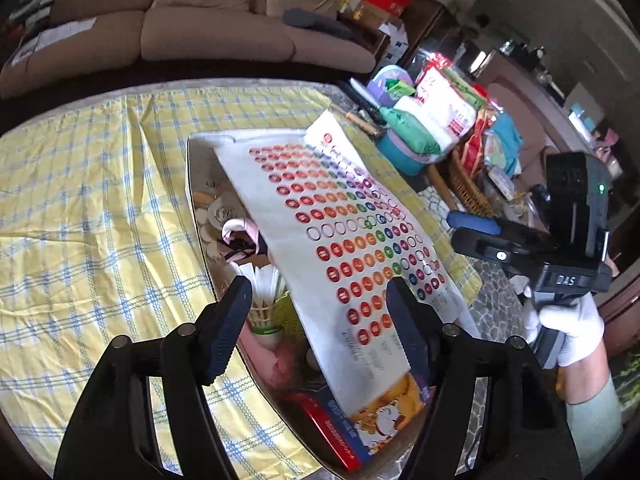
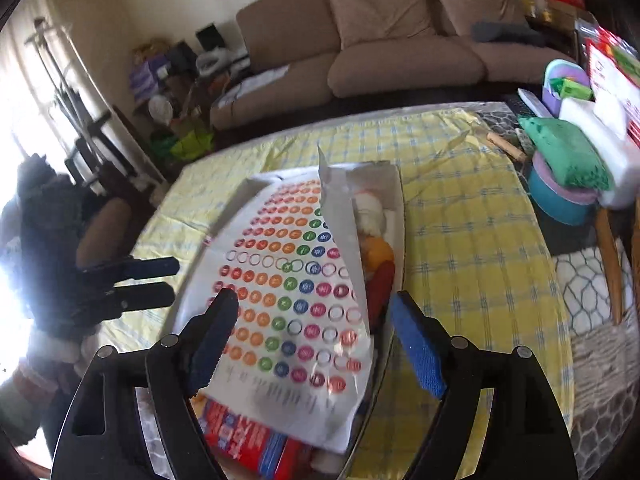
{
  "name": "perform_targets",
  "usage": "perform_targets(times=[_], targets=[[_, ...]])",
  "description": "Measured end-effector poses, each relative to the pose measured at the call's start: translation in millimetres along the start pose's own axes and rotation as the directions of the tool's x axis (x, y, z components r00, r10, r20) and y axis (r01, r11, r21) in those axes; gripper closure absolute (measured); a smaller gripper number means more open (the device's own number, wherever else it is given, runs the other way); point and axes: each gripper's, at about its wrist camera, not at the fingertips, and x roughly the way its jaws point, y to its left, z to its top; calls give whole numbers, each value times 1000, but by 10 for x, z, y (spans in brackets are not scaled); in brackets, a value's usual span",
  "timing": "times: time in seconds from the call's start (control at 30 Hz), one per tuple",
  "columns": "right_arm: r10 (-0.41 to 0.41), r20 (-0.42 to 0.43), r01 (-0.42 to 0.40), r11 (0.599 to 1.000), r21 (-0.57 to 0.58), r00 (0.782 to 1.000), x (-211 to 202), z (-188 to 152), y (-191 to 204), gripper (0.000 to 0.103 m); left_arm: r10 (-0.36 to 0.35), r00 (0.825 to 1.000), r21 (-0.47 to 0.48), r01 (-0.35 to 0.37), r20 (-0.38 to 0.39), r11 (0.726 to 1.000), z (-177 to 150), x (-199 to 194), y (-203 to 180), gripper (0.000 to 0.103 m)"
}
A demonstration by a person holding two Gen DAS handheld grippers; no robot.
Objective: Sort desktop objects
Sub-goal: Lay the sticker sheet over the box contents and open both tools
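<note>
A white sticker sheet (image 1: 340, 236) printed with rows of coloured dots lies tilted across an open tray (image 1: 192, 184) on the yellow checked tablecloth. Under it in the tray are a shuttlecock (image 1: 264, 300), a red and blue box (image 1: 336, 436), a pink item and small round things. My left gripper (image 1: 320, 316) is open, just above the near end of the sheet and tray. In the right wrist view the sheet (image 2: 296, 288) has its right edge folded up, and the red box (image 2: 256, 440) shows below it. My right gripper (image 2: 312, 340) is open above the sheet.
The right gripper (image 1: 520, 240), held in a white glove, shows at the right of the left wrist view. A pile of packets, bowls and a wicker basket (image 1: 460, 184) crowds the table's far right. A brown sofa (image 2: 400, 40) stands behind the table.
</note>
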Motion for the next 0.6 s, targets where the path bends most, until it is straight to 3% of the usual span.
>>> perform_targets(times=[0.1,0.17,0.23,0.33,0.5,0.6], targets=[[26,33,-26,1000,12,999,-107,-44,-8,23,58,997,57,-61,51,997,20,-149,-162,36],[81,44,-83,996,39,996,-100,-69,-21,23,40,998,106,-46,58,993,45,-167,-290,32],[139,44,-142,986,82,989,-15,-79,-47,23,35,999,157,-38,26,987,56,-93,-424,31],[167,-9,-163,973,160,986,232,-119,-96,23,60,998,188,-53,-35,981,36,65,-487,31],[160,-29,-151,967,205,987,389,-173,-113,21,156,981,197,-132,-113,972,-27,307,-420,31],[154,-6,-150,967,208,988,244,-163,-39,21,163,981,181,-142,-108,973,-57,213,-336,30]])
